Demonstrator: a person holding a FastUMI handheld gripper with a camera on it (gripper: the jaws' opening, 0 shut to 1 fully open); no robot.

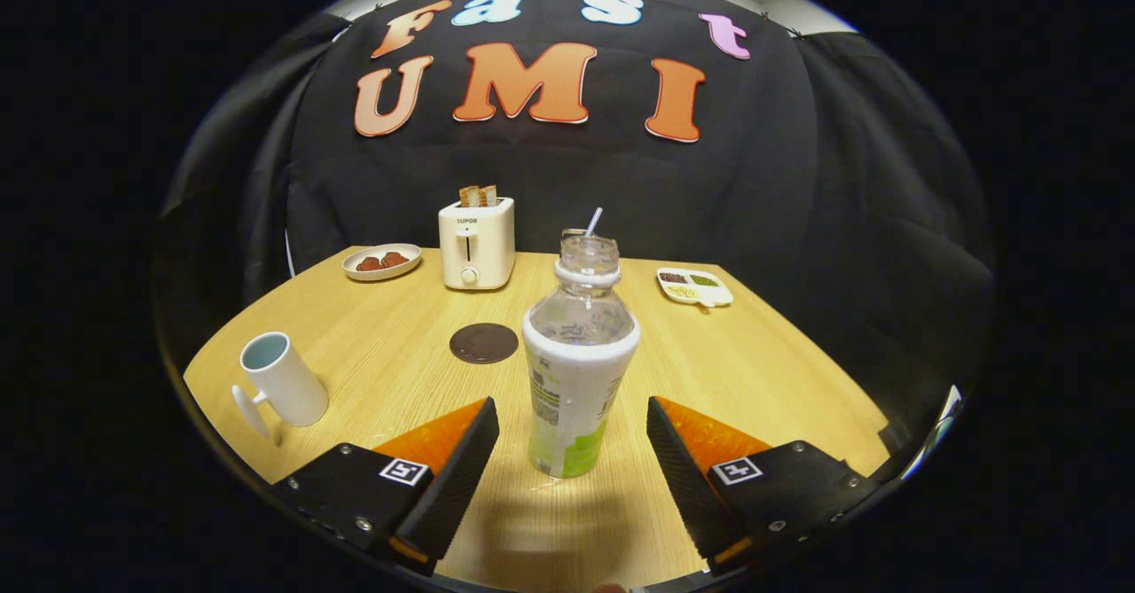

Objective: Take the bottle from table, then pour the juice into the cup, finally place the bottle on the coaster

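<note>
Heads up, your gripper point(572, 416) is spread wide with the bottle point(575, 371) standing upright between the fingers, and there's a clear gap on both sides, so nothing is pinched or touched yet. The bottle looks uncapped, and the juice seems to sit low in it behind the label. If you close off-centre, one finger hits first and I'd guess it tips or skids on the table point(763, 371). Squeeze too hard and a thin plastic wall could buckle and slop juice out of the open neck.

From the bottle, the cup point(282, 380) is at about 9 o'clock, well apart, handle toward you. The coaster point(483, 343) lies near, around 11 o'clock. Swing carefully there. Further back: toaster point(477, 243) at 11, small plate point(382, 261) left of it, divided dish point(694, 286) at 1 o'clock.
</note>
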